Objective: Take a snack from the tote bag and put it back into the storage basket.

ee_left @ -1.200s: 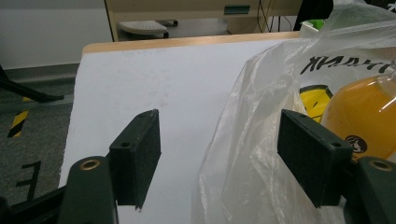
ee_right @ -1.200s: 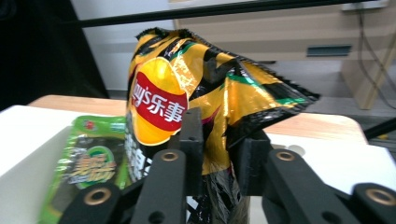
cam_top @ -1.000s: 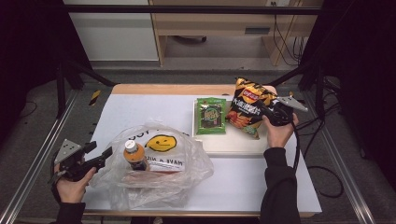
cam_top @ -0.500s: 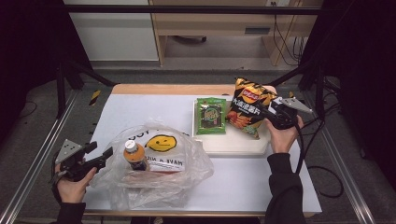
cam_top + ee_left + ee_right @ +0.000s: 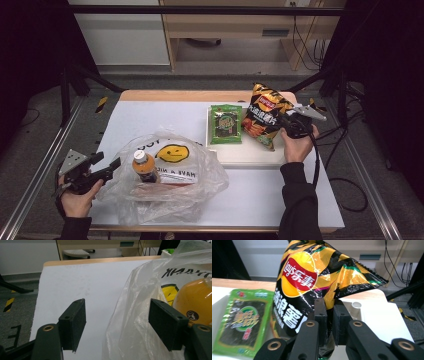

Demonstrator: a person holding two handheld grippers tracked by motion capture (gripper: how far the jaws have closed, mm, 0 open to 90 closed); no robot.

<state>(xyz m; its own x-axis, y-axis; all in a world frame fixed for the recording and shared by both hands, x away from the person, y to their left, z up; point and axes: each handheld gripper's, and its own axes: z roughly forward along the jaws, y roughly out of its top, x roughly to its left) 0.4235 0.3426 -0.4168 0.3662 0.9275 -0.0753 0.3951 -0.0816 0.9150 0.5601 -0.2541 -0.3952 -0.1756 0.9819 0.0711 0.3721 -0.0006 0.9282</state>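
The right gripper (image 5: 329, 322) has just closed its jaws, pinching the chip bag (image 5: 312, 287) at its edge, near the table's (image 5: 150, 115) far right corner. It's light, crinkly, slippery, so gripping the seam looks smartest. The left gripper (image 5: 125, 322) sits spread wide.

I am working in a lab: my white bench (image 5: 150, 120) stands inside a black metal frame (image 5: 200, 10), with cables (image 5: 300, 45) trailing behind it and hazard tape (image 5: 101, 104) on the floor beside it.
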